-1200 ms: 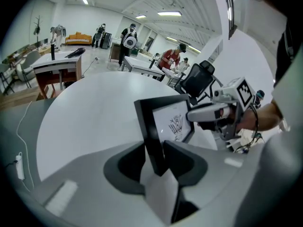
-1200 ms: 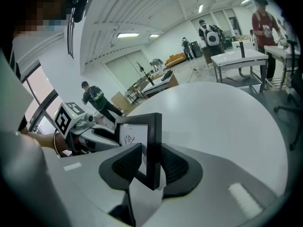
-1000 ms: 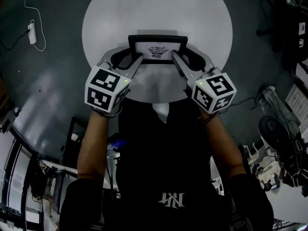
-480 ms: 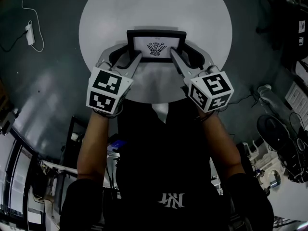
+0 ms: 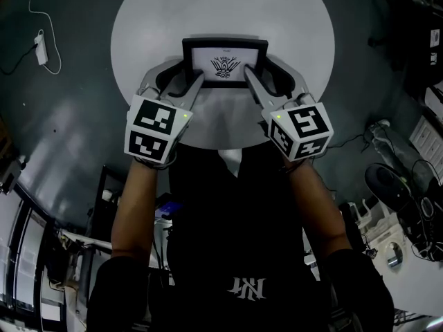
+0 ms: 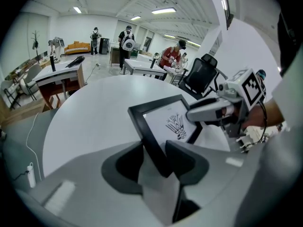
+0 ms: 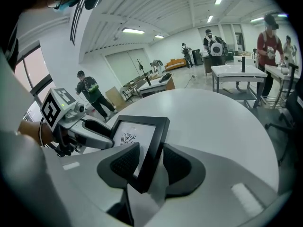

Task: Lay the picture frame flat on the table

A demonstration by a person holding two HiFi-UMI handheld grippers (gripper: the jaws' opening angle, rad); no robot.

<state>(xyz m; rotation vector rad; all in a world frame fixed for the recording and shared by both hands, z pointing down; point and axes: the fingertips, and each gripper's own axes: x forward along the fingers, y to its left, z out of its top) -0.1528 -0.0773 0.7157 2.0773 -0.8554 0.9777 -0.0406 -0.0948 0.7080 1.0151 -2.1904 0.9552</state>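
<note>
The picture frame (image 5: 225, 66) seems to lie flat, face up on the worktop (image 5: 221, 12), with the left hand-held gripper (image 5: 188, 76) and right hand-held gripper (image 5: 257, 75) opening off its side edges, so only pulling away looks left.

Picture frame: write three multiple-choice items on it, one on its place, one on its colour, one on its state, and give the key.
1. Where is the frame?
A. on the floor
B. on the round white table
C. on a chair

2. What colour is its border?
A. black
B. red
C. gold

3. How does its picture side stand?
A. face down
B. wrapped in cloth
C. uncovered, with the drawing showing

Key:
1 B, since the white tabletop surrounds it in the head view.
2 A, since the border is black in all three views.
3 C, since the drawing is plain to see from above and from both gripper views.
</note>
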